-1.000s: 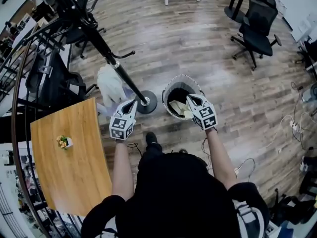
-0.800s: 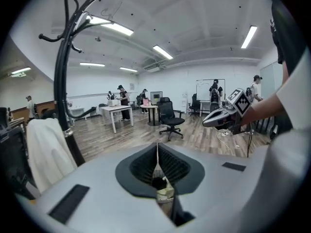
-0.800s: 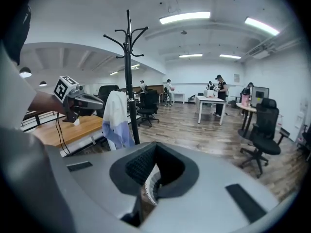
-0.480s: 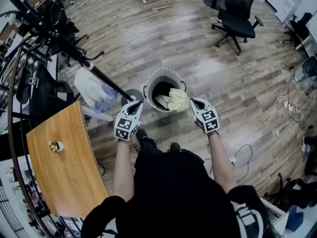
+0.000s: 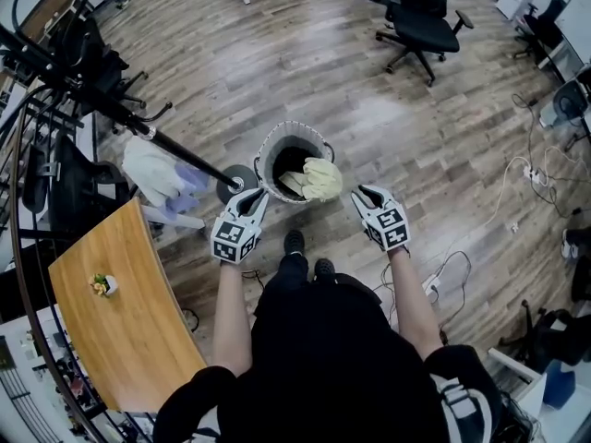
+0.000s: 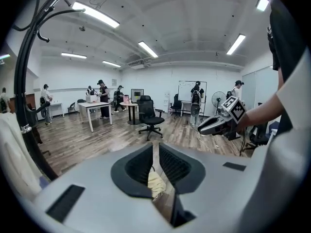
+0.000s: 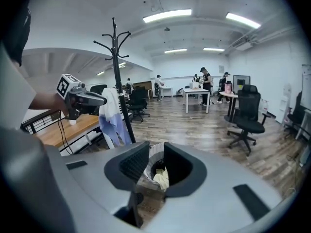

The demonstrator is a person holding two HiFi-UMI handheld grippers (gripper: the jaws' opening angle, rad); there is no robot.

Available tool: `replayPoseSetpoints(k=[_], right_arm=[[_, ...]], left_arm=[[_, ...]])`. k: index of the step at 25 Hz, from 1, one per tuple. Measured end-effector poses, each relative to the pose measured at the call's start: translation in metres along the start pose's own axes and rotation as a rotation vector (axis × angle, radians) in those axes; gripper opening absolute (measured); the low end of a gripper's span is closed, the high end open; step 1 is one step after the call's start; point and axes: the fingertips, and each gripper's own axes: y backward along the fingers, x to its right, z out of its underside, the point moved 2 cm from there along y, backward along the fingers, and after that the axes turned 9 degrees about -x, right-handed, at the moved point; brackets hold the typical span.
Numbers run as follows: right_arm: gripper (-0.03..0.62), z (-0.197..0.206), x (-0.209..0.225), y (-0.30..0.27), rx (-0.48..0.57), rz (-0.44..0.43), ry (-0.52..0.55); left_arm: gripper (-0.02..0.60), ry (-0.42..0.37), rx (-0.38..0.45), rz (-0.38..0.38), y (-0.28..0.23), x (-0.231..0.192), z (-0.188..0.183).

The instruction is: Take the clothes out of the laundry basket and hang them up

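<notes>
A white mesh laundry basket [image 5: 275, 138] stands on the wood floor in front of me. A pale yellow cloth [image 5: 321, 179] lies bunched over its near right rim, and more light clothes sit inside. My right gripper [image 5: 363, 192] hovers just right of that cloth, apart from it. Its jaws have just been opening and nothing is between them; the basket [image 7: 155, 149] and yellow cloth [image 7: 160, 177] show through the gap. My left gripper [image 5: 256, 195] is shut and empty at the basket's near left. A white and lavender garment [image 5: 159, 173] hangs on the black coat rack [image 5: 111, 109].
The coat rack's round base [image 5: 233, 181] sits just left of the basket. A wooden table [image 5: 129, 321] with a small plant stands at my left. Black office chairs [image 5: 420, 17] stand farther off, cables [image 5: 443, 284] trail at the right, and people stand at distant desks [image 6: 99, 106].
The right gripper came up out of the basket with the yellow cloth, then let it go on the rim and drew back. Both grippers moved toward me.
</notes>
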Motion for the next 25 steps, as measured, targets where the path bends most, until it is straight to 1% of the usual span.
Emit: replayPoseSetpoints(k=[4,6,8,9,14,16,19,25], right_arm=[[0.124,0.016,-0.006,-0.007,-0.038,0.0,-0.029],[0.137,0.017,-0.005,-0.01,-0.047,0.013,-0.045],[0.151,0.02,-0.001,-0.014,-0.059,0.027,-0.076],[0.155,0.021,0.001,-0.016,-0.062,0.036,-0.091],[0.169,0.025,0.004,-0.03,-0.091,0.074,-0.144],[0.17,0.029,0.001,-0.038,-0.109,0.078,-0.162],[0.17,0.037,-0.003,-0.045,-0.138,0.098,-0.187],[0.17,0.041,-0.009,-0.06,-0.17,0.147,-0.249]], left_arm=[[0.029,0.017,-0.007,0.021,-0.01,-0.009,0.006],[0.039,0.021,-0.013,0.039,-0.018,-0.014,0.007],[0.085,0.023,-0.025,0.075,-0.027,-0.017,0.007],[0.096,0.021,-0.033,0.097,-0.033,-0.018,0.007],[0.128,-0.025,-0.087,0.196,-0.065,-0.02,0.008],[0.145,-0.023,-0.095,0.237,-0.076,-0.025,0.007],[0.155,-0.026,-0.106,0.302,-0.091,-0.028,0.007],[0.173,-0.045,-0.139,0.389,-0.114,-0.046,0.013]])
